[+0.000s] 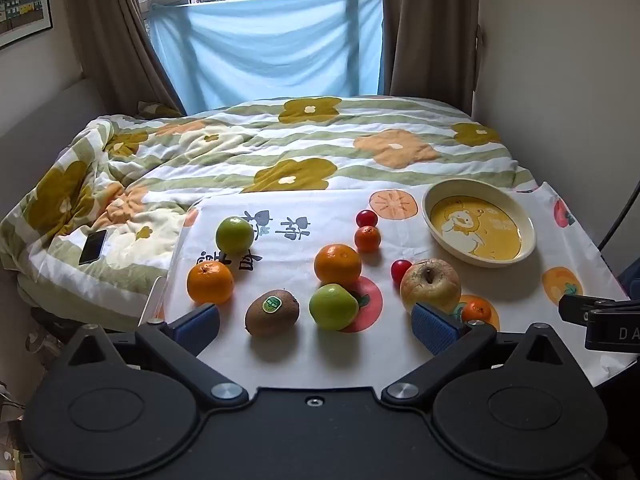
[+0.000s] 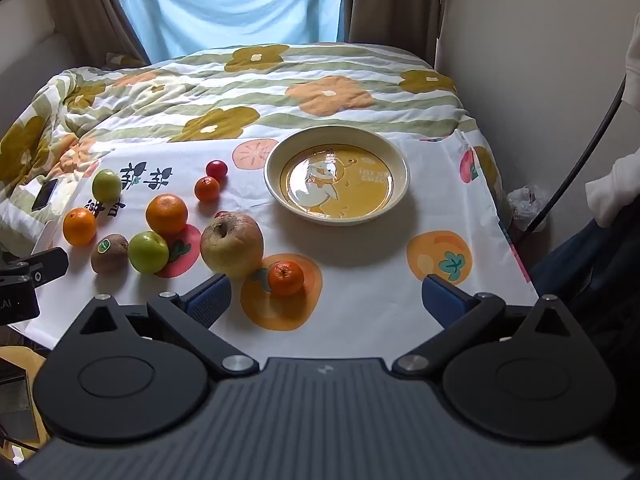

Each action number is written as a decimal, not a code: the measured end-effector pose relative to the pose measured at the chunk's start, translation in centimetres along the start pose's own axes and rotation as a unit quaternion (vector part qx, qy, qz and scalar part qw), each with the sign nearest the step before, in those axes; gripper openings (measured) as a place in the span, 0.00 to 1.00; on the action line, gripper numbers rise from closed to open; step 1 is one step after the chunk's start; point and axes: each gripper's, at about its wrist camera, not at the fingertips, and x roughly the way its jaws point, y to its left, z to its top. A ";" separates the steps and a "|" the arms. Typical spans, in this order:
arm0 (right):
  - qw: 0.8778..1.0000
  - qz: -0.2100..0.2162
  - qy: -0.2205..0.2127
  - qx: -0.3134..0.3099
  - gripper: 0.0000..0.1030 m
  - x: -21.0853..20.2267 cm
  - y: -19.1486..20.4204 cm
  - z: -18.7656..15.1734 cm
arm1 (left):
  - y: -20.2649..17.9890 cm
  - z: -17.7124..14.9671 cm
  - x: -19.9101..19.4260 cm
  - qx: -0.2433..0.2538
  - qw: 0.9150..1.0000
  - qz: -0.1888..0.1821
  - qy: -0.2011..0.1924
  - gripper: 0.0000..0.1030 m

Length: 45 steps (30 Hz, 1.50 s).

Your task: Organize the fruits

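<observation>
Fruits lie on a white printed cloth (image 1: 320, 352). In the left wrist view: a kiwi (image 1: 272, 312), two green apples (image 1: 333, 306) (image 1: 234, 235), two oranges (image 1: 210, 282) (image 1: 337, 265), a wrinkled apple (image 1: 430, 285), small mandarins (image 1: 367, 238) (image 1: 476, 310) and cherry tomatoes (image 1: 366, 218) (image 1: 401, 270). An empty yellow duck plate (image 1: 524, 252) (image 2: 276, 188) sits at the right. My left gripper (image 1: 316, 326) is open, just short of the kiwi and green apple. My right gripper (image 2: 326, 300) is open, near a mandarin (image 2: 285, 277) and the wrinkled apple (image 2: 232, 243).
The cloth lies on a bed with a flowered quilt (image 1: 280, 148). A phone (image 1: 93, 246) lies on the quilt at the left. A wall stands close on the right (image 2: 520, 80). Curtains and a blue sheet (image 1: 264, 48) hang behind the bed.
</observation>
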 end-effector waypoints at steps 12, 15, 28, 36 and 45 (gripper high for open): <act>1.000 0.000 0.002 -0.001 1.00 0.0 -0.1 0.0 | -0.1 0.3 -0.6 0.000 1.000 0.002 -0.014 1.00; 1.000 0.001 0.002 0.001 1.00 0.0 -0.2 0.0 | -0.1 0.2 -0.7 0.000 1.000 0.002 -0.012 1.00; 1.000 0.001 0.000 -0.001 1.00 -0.4 -0.1 -0.1 | -0.8 0.0 -0.6 0.001 1.000 0.006 -0.012 1.00; 1.000 0.003 -0.004 -0.001 1.00 -1.0 -0.2 -0.2 | -0.8 0.1 -1.1 -0.002 1.000 0.005 -0.016 1.00; 1.000 0.003 -0.006 -0.002 1.00 -1.2 -0.2 -0.2 | -0.5 -0.1 -1.5 -0.004 1.000 0.002 -0.019 1.00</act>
